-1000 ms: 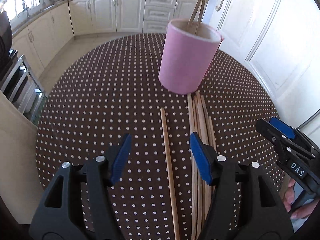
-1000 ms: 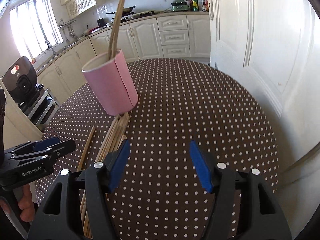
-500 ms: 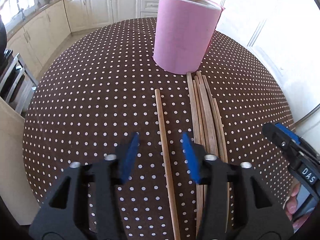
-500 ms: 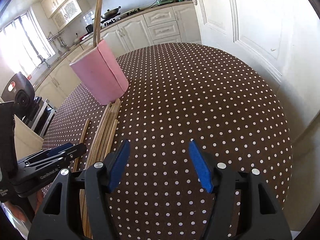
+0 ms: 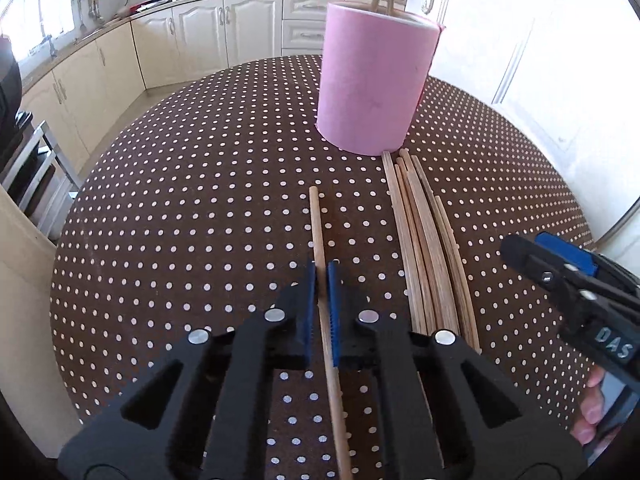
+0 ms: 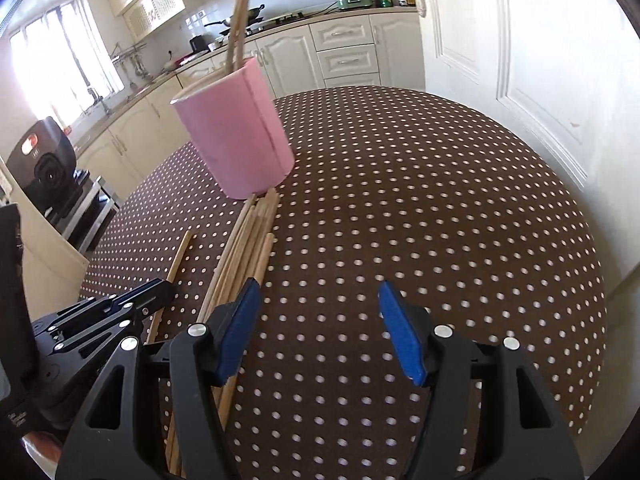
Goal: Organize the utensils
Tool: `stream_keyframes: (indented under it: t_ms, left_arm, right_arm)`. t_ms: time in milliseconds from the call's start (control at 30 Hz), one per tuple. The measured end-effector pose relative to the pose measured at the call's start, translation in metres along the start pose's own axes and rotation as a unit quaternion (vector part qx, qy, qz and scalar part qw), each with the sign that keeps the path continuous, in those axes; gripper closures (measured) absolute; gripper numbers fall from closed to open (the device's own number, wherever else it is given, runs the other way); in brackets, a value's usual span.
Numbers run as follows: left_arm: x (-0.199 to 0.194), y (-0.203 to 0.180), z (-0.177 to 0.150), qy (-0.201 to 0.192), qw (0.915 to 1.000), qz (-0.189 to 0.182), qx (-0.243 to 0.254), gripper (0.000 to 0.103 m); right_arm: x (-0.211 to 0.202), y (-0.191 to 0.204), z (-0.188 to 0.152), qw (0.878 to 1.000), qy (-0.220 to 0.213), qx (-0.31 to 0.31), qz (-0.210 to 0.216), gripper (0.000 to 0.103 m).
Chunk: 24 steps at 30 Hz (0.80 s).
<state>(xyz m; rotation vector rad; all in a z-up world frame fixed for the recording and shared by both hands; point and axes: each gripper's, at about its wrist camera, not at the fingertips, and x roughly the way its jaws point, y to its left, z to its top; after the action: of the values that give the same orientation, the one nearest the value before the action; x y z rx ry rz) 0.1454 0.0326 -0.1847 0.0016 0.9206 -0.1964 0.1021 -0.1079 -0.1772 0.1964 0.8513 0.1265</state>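
Here left gripper [image 5: 322, 276] clamps lone chopstick [image 5: 317, 224], mid-table.

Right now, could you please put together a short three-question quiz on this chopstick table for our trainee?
1. True or false: the left claw is shut on the lone chopstick.
2. What stands in the pink holder? A) spoons B) chopsticks C) nothing
3. Fill in: the right claw is ____, with nothing between its pads.

Key: 1 true; 2 B; 3 open. The bundle of chopsticks lies on the dotted tablecloth, its far ends at the holder's base.
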Motion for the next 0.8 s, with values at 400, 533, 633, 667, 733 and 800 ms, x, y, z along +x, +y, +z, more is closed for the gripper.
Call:
stream_keyframes:
  t_ms: [400,533,633,667,733,800]
  left_arm:
    - [-0.006,0.021,-0.005,-0.016,0.9988,-0.033,-0.033,0.097]
    - [-0.008,0.029,-0.005,-0.017,0.9985,-0.037,-0.037,0.097]
    - [-0.012,0.030,-0.006,-0.020,0.9982,-0.046,-0.034,0.097]
    - [-0.014,0.031,-0.007,-0.021,0.9980,-0.048,-0.034,0.097]
    - [-0.018,0.035,-0.008,-0.026,0.9976,-0.054,-0.035,0.097]
    - [-0.021,0.036,-0.009,-0.032,0.9972,-0.058,-0.036,0.097]
  right_arm:
    - [0.021,0.022,0.004,0.999,0.010,-0.028,-0.033,0.044]
    - [0.025,0.033,0.003,0.996,0.005,-0.053,-0.065,0.044]
    - [0.026,0.038,0.003,0.994,0.002,-0.068,-0.080,0.044]
    - [0.026,0.038,0.002,0.994,0.002,-0.071,-0.079,0.047]
    - [0.027,0.039,0.002,0.995,0.003,-0.072,-0.071,0.052]
    - [0.027,0.038,0.002,0.994,0.004,-0.077,-0.073,0.060]
